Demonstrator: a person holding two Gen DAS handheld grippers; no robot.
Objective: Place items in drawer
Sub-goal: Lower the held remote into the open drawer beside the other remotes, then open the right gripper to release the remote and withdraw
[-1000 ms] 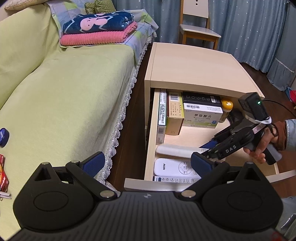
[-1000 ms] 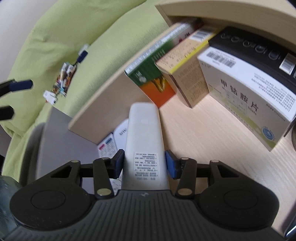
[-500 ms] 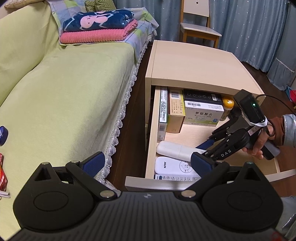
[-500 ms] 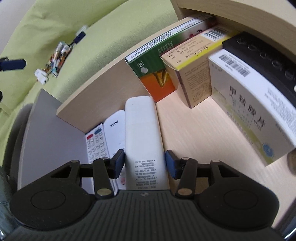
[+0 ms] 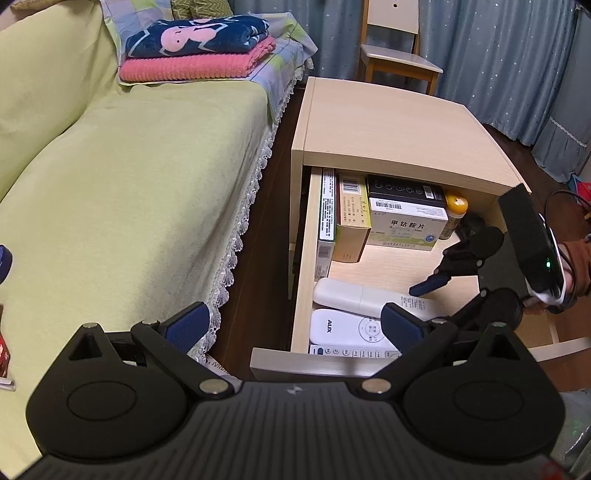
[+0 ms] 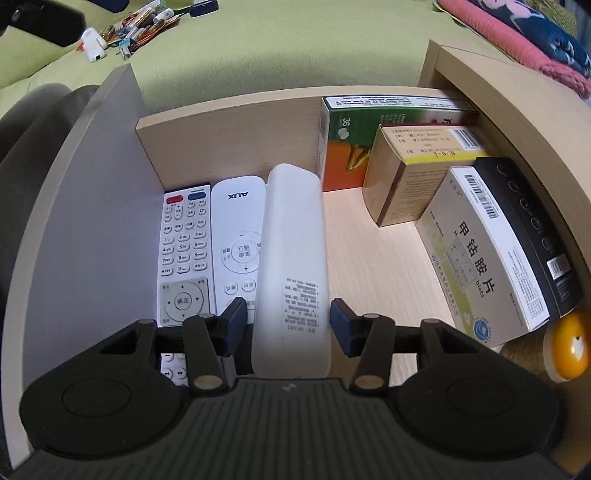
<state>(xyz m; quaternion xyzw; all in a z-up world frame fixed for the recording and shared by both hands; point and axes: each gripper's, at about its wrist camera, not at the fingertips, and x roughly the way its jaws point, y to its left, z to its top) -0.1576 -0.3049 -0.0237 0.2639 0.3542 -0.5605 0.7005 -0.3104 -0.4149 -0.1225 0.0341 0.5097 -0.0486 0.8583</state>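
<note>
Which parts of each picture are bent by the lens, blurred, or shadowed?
Left wrist view: sharp; the nightstand edges bow, and its top shades the boxes. Right wrist view: the drawer walls curve strongly; the nearby white remote looks soft.

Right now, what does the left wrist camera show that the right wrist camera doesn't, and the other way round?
Only the left wrist view shows the wooden chair, the curtains, the nightstand top, the open, empty left gripper and the right gripper's outside.

Only the right wrist view shows the clutter of small items on the sofa, the buttons on the numbered remote, and the right gripper open around the plain white remote without touching it.

Both show the drawer, three remotes, the medicine boxes, the yellow-capped bottle and folded blankets.
</note>
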